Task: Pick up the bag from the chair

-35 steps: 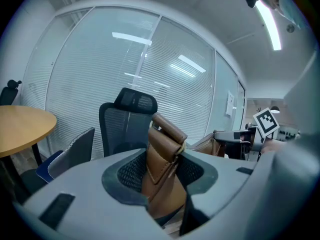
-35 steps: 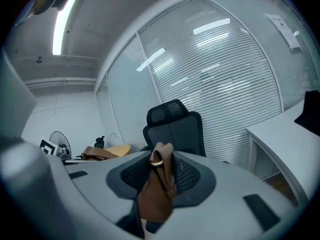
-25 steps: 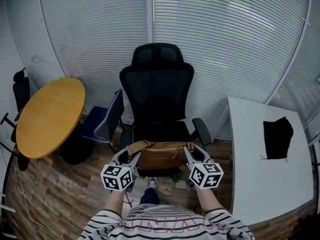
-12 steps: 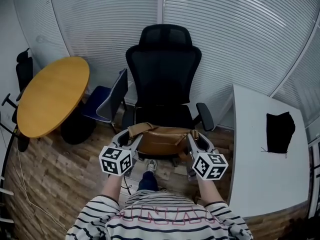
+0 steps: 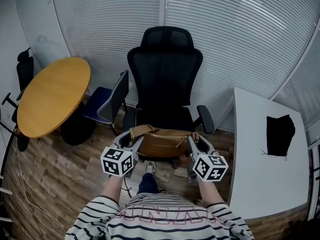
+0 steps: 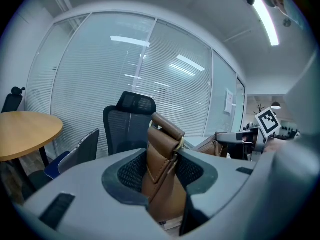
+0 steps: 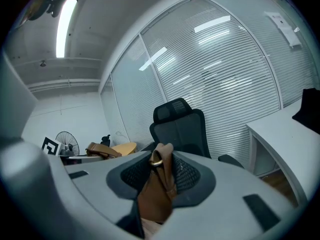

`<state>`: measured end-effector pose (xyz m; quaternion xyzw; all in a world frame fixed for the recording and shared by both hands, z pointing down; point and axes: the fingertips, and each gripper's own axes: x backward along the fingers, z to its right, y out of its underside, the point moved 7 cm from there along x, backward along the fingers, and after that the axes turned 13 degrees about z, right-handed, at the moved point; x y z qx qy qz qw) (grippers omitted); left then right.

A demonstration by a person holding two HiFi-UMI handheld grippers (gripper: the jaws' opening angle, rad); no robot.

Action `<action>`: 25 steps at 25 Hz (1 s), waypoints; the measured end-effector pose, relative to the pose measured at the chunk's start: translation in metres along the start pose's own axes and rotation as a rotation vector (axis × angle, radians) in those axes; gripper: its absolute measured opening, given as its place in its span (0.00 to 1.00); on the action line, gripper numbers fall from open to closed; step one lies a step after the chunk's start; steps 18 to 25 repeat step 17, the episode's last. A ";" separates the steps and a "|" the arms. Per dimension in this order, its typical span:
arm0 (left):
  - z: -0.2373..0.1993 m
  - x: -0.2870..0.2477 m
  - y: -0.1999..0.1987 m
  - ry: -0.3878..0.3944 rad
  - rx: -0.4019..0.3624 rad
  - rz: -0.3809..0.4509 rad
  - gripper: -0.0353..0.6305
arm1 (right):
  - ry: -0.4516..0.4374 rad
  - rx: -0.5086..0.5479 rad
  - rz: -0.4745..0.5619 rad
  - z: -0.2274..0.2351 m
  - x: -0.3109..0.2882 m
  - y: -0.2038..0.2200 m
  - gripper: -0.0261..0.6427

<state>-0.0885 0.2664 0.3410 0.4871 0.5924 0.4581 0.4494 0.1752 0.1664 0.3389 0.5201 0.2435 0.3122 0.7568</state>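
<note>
A tan leather bag [image 5: 162,141] hangs between my two grippers, lifted just in front of the seat of the black office chair [image 5: 165,79]. My left gripper [image 5: 133,142] is shut on the bag's left end, where the strap [image 6: 162,156] with its ring is pinched between the jaws. On the bag's other end my right gripper [image 5: 193,143] is shut, the leather tab [image 7: 160,179] squeezed between its pads. The chair [image 6: 131,121] stands behind the bag in the left gripper view and rises as chair [image 7: 181,126] in the right gripper view.
A round wooden table [image 5: 50,96] stands at the left, with a blue-seated chair [image 5: 107,106] beside it. A white desk [image 5: 265,159] with a black cloth [image 5: 280,134] runs along the right. Blinds cover the glass wall behind. Wood floor lies below.
The bag stays gripped at both ends. It and the grippers have shifted slightly relative to the chair as the head view moved; little changed in the last half second.
</note>
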 end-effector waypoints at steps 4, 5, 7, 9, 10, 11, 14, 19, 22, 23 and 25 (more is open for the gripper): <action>-0.001 -0.002 0.003 -0.005 0.005 -0.005 0.33 | 0.001 0.003 -0.004 0.001 -0.004 0.001 0.24; -0.002 -0.002 0.003 -0.006 0.007 -0.007 0.33 | 0.002 0.004 -0.006 0.002 -0.004 0.002 0.24; -0.002 -0.002 0.005 -0.009 0.011 -0.011 0.33 | 0.003 0.004 -0.011 0.002 -0.005 0.003 0.24; -0.002 -0.001 0.006 -0.013 0.013 -0.014 0.33 | 0.003 0.004 -0.015 0.003 -0.005 0.003 0.24; -0.001 -0.001 0.006 -0.014 0.015 -0.014 0.33 | 0.003 0.005 -0.016 0.003 -0.005 0.003 0.24; -0.001 -0.002 0.006 -0.016 0.016 -0.015 0.33 | 0.002 0.005 -0.017 0.003 -0.006 0.003 0.24; -0.003 -0.006 0.009 -0.022 0.018 -0.018 0.33 | 0.000 0.004 -0.020 0.007 -0.010 0.005 0.24; -0.004 -0.011 0.014 -0.025 0.021 -0.023 0.33 | -0.001 0.001 -0.028 0.011 -0.014 0.010 0.24; -0.004 -0.011 0.014 -0.025 0.021 -0.023 0.33 | -0.001 0.001 -0.028 0.011 -0.014 0.010 0.24; -0.004 -0.011 0.014 -0.025 0.021 -0.023 0.33 | -0.001 0.001 -0.028 0.011 -0.014 0.010 0.24; -0.004 -0.011 0.014 -0.025 0.021 -0.023 0.33 | -0.001 0.001 -0.028 0.011 -0.014 0.010 0.24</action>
